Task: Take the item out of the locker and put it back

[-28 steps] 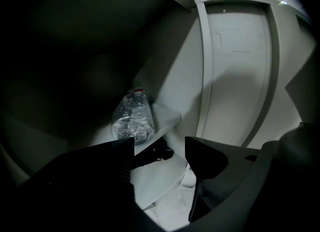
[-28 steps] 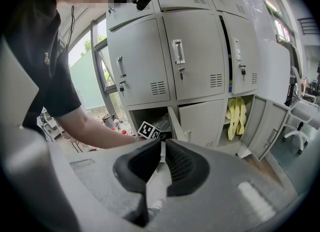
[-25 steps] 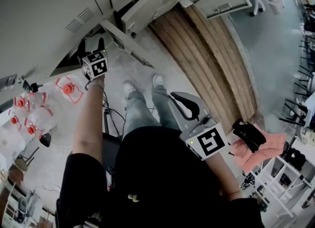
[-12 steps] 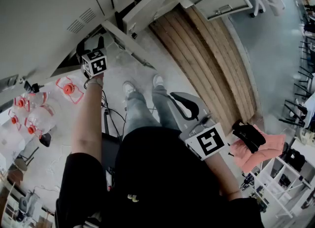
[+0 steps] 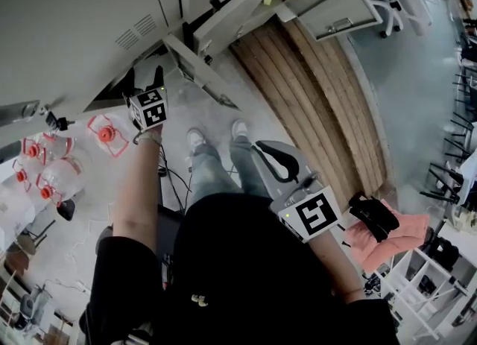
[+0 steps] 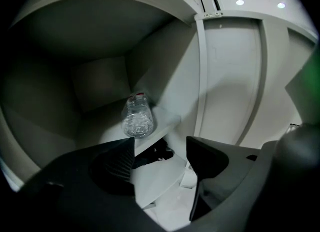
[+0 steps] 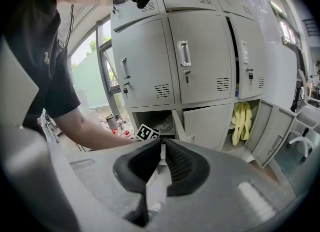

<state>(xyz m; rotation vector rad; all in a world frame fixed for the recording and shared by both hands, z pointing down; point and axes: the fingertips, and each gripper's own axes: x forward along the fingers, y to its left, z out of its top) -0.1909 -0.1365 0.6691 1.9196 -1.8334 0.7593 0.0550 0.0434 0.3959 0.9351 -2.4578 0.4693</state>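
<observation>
I am holding my left tongs (image 6: 160,144) with the jaws apart and nothing between them, aiming into the open locker compartment (image 6: 100,83). The clear plastic bottle (image 6: 137,119) is sitting on its shelf, ahead of the left jaw's tip. I am holding my right tongs (image 7: 163,143) low at my side, jaws pressed together, empty.

Bottle (image 6: 137,118) cap too small, dim.

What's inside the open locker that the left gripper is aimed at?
A clear plastic bottle sits on the shelf. Under the shelf lies a dark object, partly covered by the left gripper.
</observation>
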